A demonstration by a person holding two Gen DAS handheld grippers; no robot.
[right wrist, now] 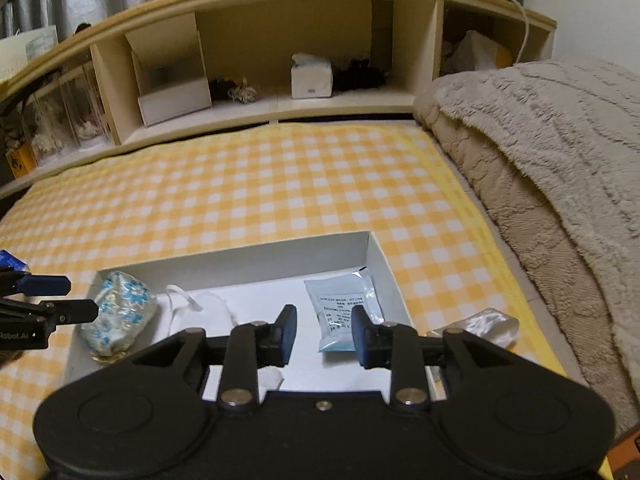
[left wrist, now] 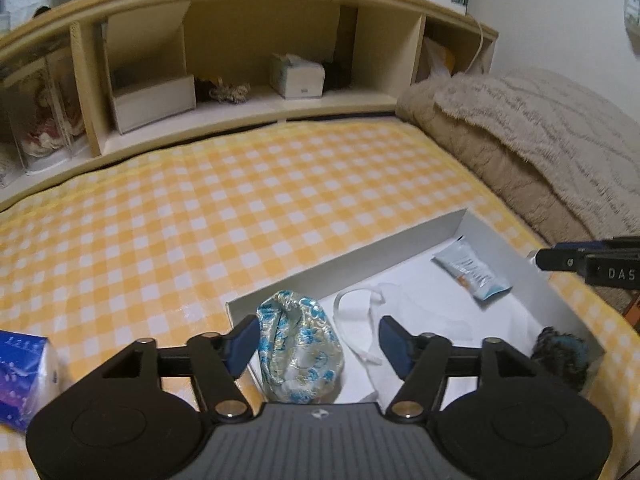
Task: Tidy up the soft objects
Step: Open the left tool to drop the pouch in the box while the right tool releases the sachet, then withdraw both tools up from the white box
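On the yellow-checked bed sheet (left wrist: 240, 200) sits a shallow white cardboard box (left wrist: 352, 258). In its left corner lies a shiny blue-flowered satin pouch (left wrist: 298, 350), crumpled and rounded, beside a flat white cloth with ribbon loops (left wrist: 360, 312) (thin, limp). My left gripper (left wrist: 320, 344) is spread wide over the pouch, pads clear of it. My right gripper (right wrist: 324, 334) stands slightly parted, empty, above a flat pale-blue plastic sachet (right wrist: 344, 312).

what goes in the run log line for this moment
left gripper: open over floral pouch | right gripper: open, empty | white box: pouch, sachet inside
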